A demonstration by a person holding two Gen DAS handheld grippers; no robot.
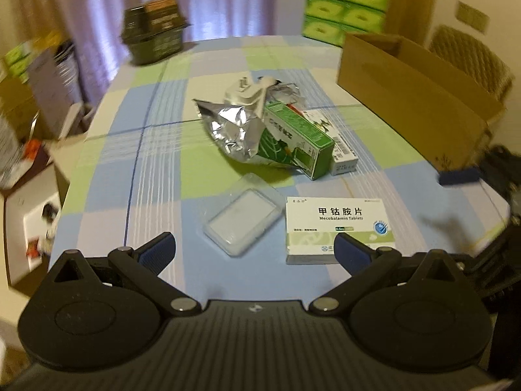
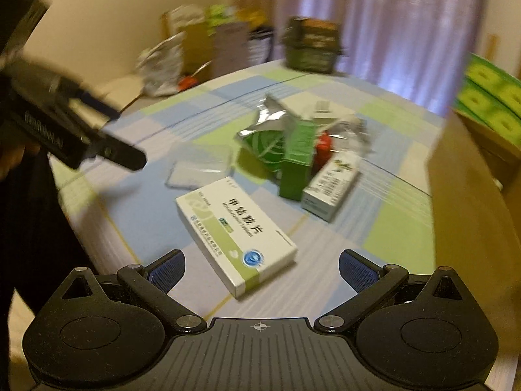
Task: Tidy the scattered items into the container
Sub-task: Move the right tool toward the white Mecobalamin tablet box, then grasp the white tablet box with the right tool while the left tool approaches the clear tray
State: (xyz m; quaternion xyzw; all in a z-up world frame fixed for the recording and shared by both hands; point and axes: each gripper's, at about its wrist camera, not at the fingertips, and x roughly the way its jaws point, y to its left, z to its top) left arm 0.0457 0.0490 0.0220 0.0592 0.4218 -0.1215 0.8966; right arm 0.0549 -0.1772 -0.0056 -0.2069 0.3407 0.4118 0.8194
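Nearest thing on the checkered desk [image 1: 156, 150] is a white-and-green medicine box [image 1: 338, 228] printed "甲钴胺片 / Mecobalamin Tablets", lying flat, long axis running 3-to-9 in the left wrist view. At its 9 o'clock sits one clear plastic blister tray [image 1: 242, 220]. At 12 there's a pile: one crumpled foil pouch [image 1: 234, 127], one green carton [image 1: 298, 137] and one slim white carton [image 1: 340, 150] (print too blurry to read). The cardboard box [image 1: 413, 97] stands open at 2 o'clock. Left gripper [image 1: 255, 249] and right gripper [image 2: 262, 270] both have jaws spread wide, holding nothing
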